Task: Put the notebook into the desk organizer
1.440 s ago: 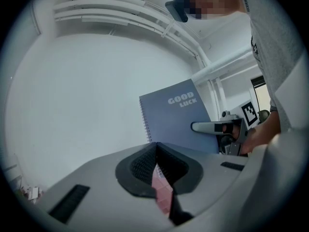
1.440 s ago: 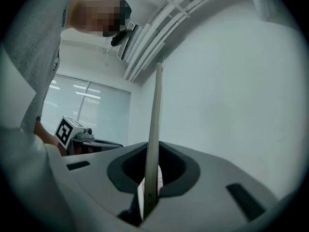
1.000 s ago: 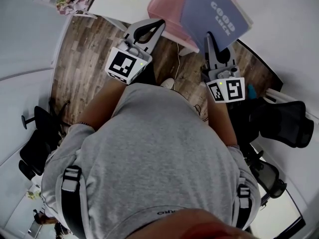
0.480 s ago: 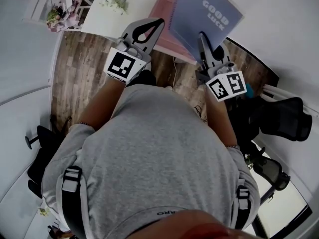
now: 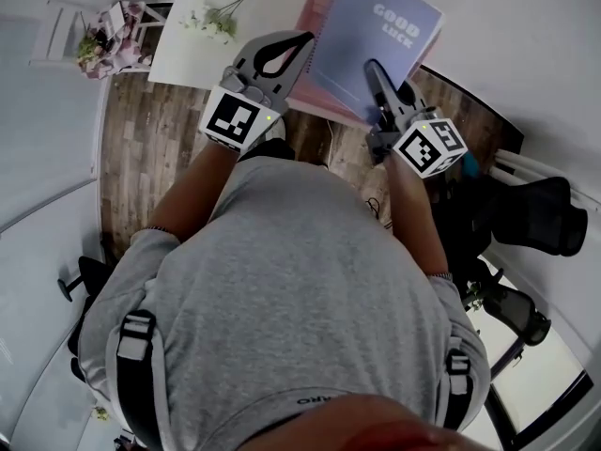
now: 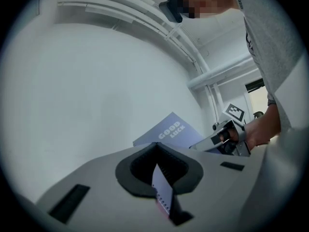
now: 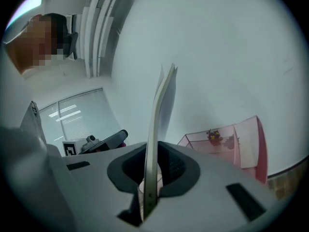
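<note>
Notebook (image 5: 376,26) held up by the far pink desk organizer (image 7: 240,138), its near edge pinched in the right gripper (image 5: 374,69); left gripper (image 5: 303,40) pressed together, empty; judged light, thin and floppy; best gripped near the spiral.

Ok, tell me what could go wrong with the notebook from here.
1. The right gripper pinches the notebook by one edge only, so it could swing or slip out.
2. The pink organizer looks light and sits near the table edge. A bump from the notebook could shove or tip it.
</note>
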A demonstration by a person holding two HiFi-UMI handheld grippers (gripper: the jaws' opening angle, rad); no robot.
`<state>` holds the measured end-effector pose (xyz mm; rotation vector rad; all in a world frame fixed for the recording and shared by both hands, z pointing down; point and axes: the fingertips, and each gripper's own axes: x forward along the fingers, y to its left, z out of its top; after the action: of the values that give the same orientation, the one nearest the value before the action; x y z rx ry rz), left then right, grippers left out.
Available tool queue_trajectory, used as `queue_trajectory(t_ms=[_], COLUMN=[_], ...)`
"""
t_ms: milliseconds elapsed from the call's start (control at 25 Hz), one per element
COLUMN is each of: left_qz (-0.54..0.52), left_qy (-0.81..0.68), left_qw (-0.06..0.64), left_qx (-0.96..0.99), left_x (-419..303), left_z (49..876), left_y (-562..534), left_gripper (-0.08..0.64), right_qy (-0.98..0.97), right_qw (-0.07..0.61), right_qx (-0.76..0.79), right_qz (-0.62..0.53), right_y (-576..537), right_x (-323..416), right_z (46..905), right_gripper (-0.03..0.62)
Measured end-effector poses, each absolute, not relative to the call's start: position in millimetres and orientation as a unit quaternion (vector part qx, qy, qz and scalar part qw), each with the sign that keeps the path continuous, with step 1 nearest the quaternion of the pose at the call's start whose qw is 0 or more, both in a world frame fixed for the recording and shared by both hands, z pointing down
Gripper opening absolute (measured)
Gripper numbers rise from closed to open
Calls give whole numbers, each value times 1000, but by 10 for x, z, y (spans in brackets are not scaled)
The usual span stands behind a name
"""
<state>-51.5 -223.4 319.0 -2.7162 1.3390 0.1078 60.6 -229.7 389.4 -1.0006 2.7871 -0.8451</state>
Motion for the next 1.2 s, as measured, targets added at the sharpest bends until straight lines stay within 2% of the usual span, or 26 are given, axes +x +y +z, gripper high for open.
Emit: queue_trajectory(t_ms=[440,1200], left_qz=[44,34], left_qy=[417,401], left_qw=[50,30], left_qx=[-906,-915], left_x=[-533,-606], left_z=[3211,3373], left_y=[-2510,-2818], left_gripper=[18,18], right_qy=[872,839], right_qw=[1,-45], right_qx=[-314,-294], right_qz=[-375,-455], right_y=[-2509,-2901], right_x=[507,426], right_z=[4263,4603], right_gripper=[41,46])
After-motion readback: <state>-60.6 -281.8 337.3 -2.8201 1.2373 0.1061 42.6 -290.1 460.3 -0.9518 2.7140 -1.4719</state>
